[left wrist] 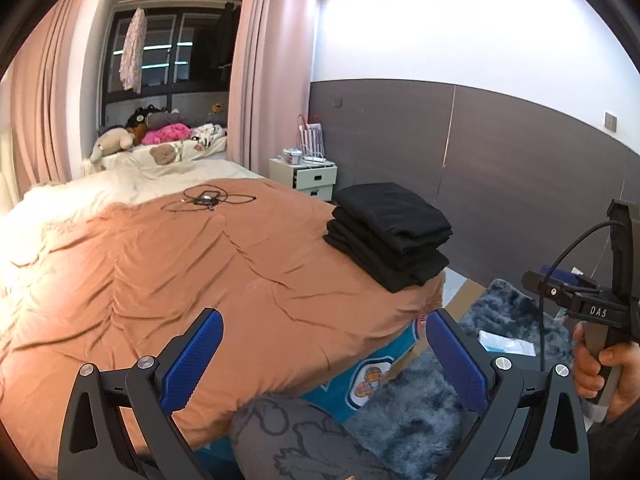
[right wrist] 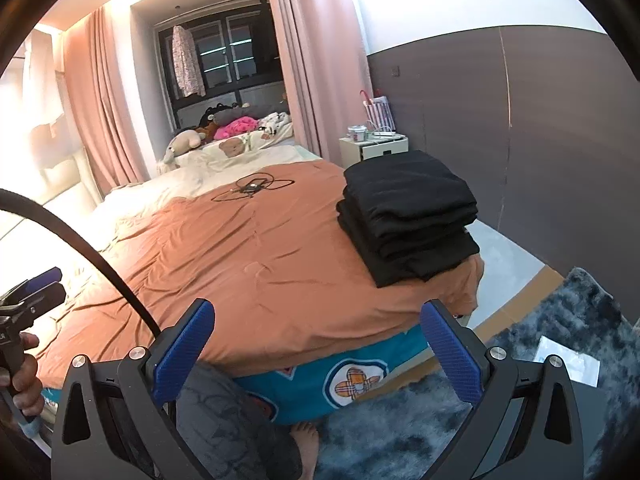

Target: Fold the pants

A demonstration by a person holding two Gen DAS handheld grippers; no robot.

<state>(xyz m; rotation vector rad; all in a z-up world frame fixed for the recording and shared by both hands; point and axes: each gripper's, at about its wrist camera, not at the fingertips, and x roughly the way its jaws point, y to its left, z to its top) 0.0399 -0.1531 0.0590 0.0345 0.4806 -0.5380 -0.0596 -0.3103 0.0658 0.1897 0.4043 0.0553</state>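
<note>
Your left gripper (left wrist: 322, 354) and right gripper (right wrist: 316, 344) gape wide, empty. The folded black pants (right wrist: 408, 212) are stacked on the bedspread's (right wrist: 248, 264) far-right corner — leave them square, approach low.

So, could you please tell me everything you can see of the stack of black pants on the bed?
The stack of black pants is a neat pile of folded dark matte fabric, several layers deep, its rounded fold edges facing the cameras. It lies flat on the orange bedspread, at the bed's near right corner, close to the edge. Only the bedspread touches it; both grippers hang open and apart from it.
</note>
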